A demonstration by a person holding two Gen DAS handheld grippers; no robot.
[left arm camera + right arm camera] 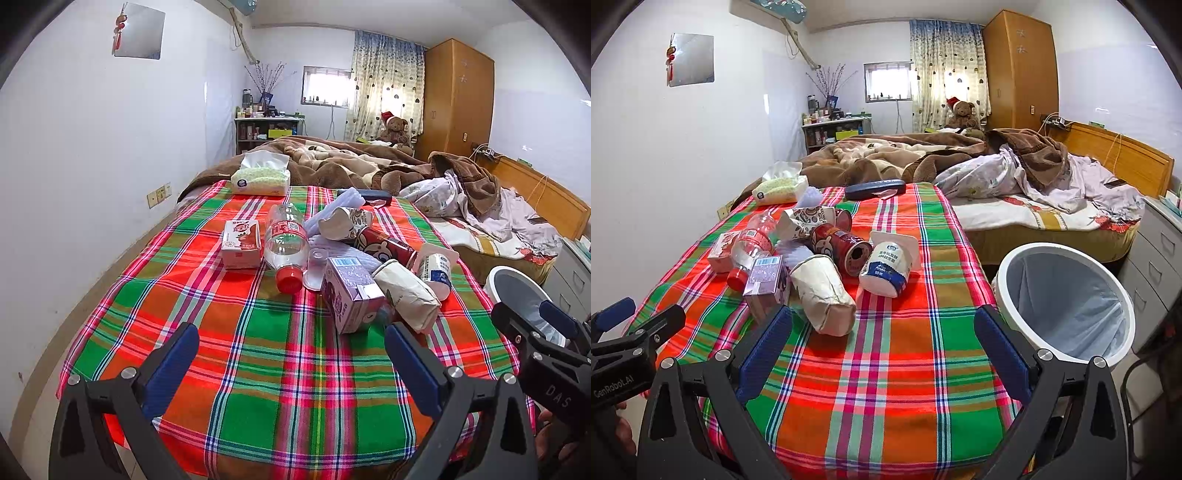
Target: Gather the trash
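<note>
Left claw (291, 354): spread wide, nothing between its blue pads; hangs over the bare near part of the plaid cloth (258, 369), short of the pile.
Right claw (882, 339): likewise spread and empty, over the near edge of the cloth, with the bin just beside its right finger.
Trash pile: clustered mid-table on the cloth, pieces touching or overlapping.
Bin (1008, 280): white rim, pale liner, on the floor just off the table's right side; mouth open, looks empty.
Plastic bottle (286, 243): lying down, red cap toward the camera, clear and seemingly empty. Judged light, slick, likely to dent and roll; take it across the neck or mid-body.
Purple carton (349, 291): nearest the left claw, on its side. Judged light, flat-sided and stiff enough; grip across two flat faces.
Pink carton (240, 243): upright, left of the bottle, standing apart. Easy pick, same grip.
Paper cup (822, 295): lying with its base toward the right claw, crumpled. Soft, will crush; pinch the wall lightly.
Red can (842, 247): on its side, open end facing out. Rigid, may roll; grip across the body.
Yogurt cup (886, 266): tipped over, right edge of the pile, closest to the bin. Light; possible residue.
Tissue pack (260, 179): far end of the cloth, probably not trash.
Stage: nothing collected yet, by my reading.
</note>
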